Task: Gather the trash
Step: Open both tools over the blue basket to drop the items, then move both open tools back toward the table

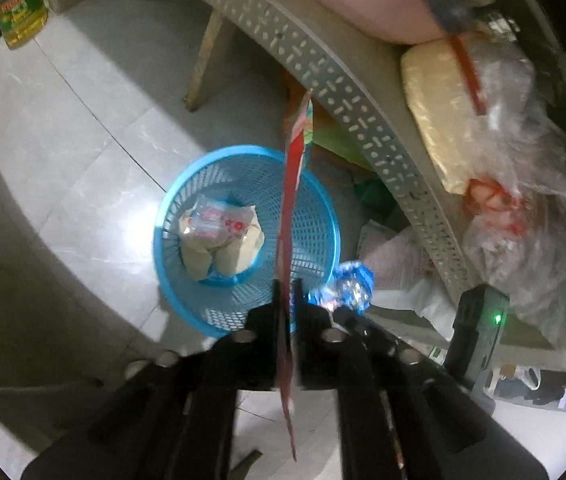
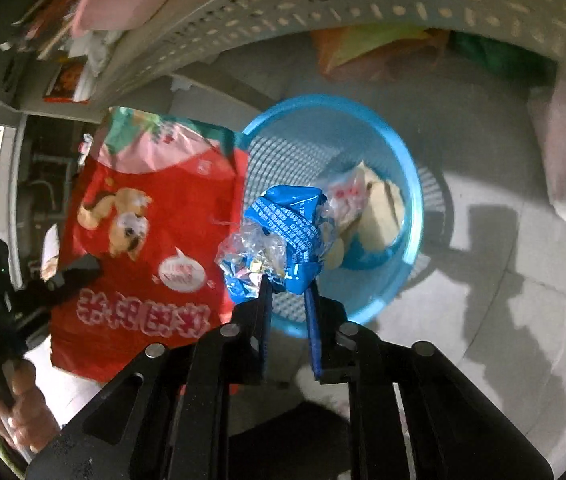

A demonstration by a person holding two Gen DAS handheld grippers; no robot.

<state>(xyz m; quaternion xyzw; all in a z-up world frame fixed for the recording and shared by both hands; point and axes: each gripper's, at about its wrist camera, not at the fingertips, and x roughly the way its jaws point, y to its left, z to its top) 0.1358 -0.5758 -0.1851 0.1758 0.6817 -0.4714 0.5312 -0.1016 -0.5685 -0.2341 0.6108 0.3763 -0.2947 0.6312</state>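
Basket [image 1: 325, 216]: blue mesh, upright on the tiled floor, mouth up; already holds a clear packet and pale wrapped pieces at the bottom.
Red bag [image 2: 151, 232]: flat, printed with a dog; seen edge-on from the left wrist view as a thin red strip [image 1: 293, 184]; long axis runs away from the left tongs, over the basket's right half.
Left tongs [image 1: 287, 292]: narrow gap, bag's lower edge between the jaws; pads look slack on it rather than pinching, so likely a release underway – judgement only.
Blue wrapper [image 2: 283, 240]: crumpled, with clear film bunched at its left side; sits at the tips of the right tongs [image 2: 287, 284].
Right tongs, state: narrow; wrapper's lower part between the jaws, grip looks light; cannot tell whether pads press.
Key relation: basket lies straight ahead and below both tongs; wrapper hangs over the near rim, not yet centred over the opening; red bag lies just left of the wrapper.
Nearer hand: right, for the wrapper; short push forward judged enough.
Surroundings: perforated grey shelf edge [image 1: 323, 68] arcs above the basket; clear plastic bag [image 1: 531, 200] on top of it.
Risk: wrapper falling on the rim; tall bag tipping outside.
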